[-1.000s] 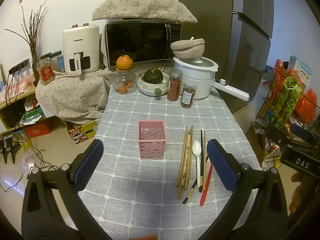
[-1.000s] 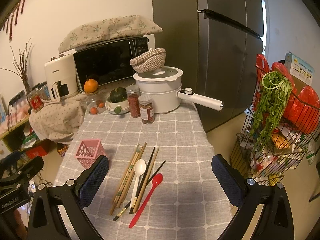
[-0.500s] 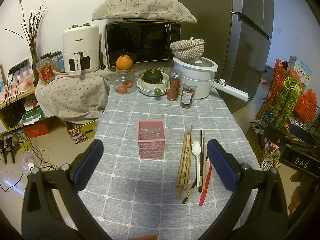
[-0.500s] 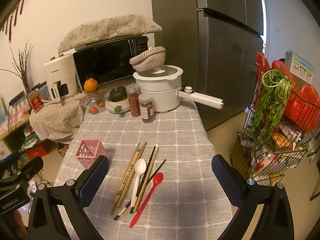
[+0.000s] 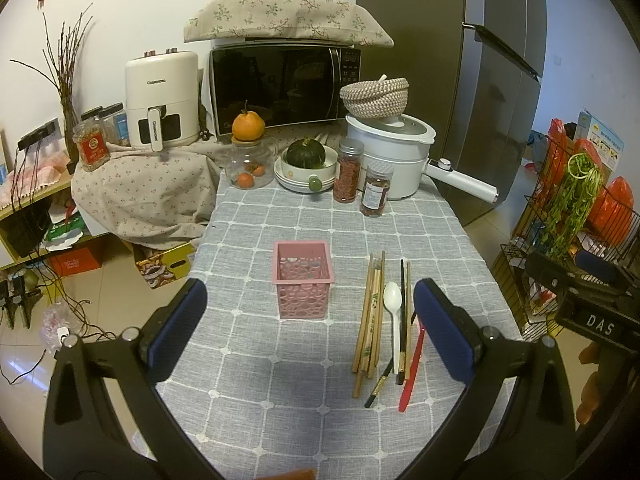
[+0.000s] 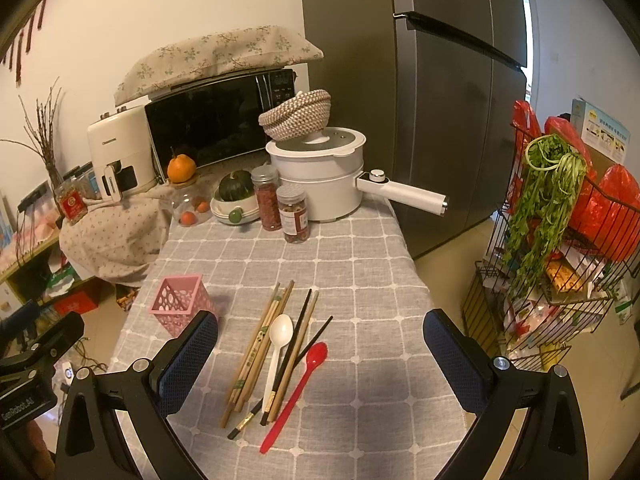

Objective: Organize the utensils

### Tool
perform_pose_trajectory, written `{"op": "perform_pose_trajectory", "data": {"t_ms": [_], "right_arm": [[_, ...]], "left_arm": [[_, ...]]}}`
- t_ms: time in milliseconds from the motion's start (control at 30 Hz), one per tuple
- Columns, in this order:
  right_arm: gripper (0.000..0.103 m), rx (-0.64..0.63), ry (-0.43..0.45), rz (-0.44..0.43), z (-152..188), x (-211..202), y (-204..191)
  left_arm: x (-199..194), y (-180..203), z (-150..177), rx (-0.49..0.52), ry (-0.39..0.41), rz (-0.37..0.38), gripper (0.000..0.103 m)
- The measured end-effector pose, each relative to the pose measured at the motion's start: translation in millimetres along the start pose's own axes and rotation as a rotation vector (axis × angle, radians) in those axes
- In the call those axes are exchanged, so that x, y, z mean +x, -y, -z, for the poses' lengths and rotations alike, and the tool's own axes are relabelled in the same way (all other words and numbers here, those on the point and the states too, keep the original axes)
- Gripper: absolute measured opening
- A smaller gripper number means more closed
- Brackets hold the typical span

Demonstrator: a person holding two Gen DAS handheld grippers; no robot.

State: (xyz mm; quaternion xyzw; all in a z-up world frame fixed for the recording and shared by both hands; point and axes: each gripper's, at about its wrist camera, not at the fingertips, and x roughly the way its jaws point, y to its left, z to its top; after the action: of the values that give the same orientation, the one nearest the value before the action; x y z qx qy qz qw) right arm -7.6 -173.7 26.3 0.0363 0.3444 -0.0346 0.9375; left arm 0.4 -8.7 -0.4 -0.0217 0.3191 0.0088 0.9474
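A pink perforated holder (image 5: 303,279) (image 6: 181,302) stands upright and empty on the grey checked tablecloth. To its right lie several wooden chopsticks (image 5: 370,316) (image 6: 260,346), a white spoon (image 5: 392,312) (image 6: 277,344), black chopsticks (image 5: 402,320) (image 6: 294,348) and a red spoon (image 5: 412,368) (image 6: 298,388), side by side. My left gripper (image 5: 310,328) is open and empty, above the table's near part, in front of the holder. My right gripper (image 6: 320,354) is open and empty, hovering over the utensils.
At the table's far end stand a white pot (image 5: 390,156) with a long handle, two spice jars (image 5: 362,178), a bowl with a green squash (image 5: 306,160) and a glass jar (image 5: 249,160). A wire rack with greens (image 6: 560,216) stands right of the table.
Both grippers have drifted very slightly; the view is almost unchanged. Nothing on the table moved.
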Motion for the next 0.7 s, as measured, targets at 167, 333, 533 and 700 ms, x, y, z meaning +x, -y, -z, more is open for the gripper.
{"op": "perform_pose_trajectory", "data": {"t_ms": [167,333,533,700], "right_arm": [[0.103,0.008,-0.011,-0.005,-2,3,2],[0.103,0.006,-0.012,-0.005,-2,4,3],[0.103,-0.008,-0.051,-0.006,-5,14,3],[0.103,-0.01,-0.148,-0.026,-3,37,9]], "left_arm": [[0,0,0,0.0,0.0,0.0,0.103],[0,3,-1,0.005,-0.002,-0.001,0.103],[6,5,-2,0.019,-0.017,-0.001,0.103],[21,8,-3,0.044,-0.033,0.042,0.103]]}}
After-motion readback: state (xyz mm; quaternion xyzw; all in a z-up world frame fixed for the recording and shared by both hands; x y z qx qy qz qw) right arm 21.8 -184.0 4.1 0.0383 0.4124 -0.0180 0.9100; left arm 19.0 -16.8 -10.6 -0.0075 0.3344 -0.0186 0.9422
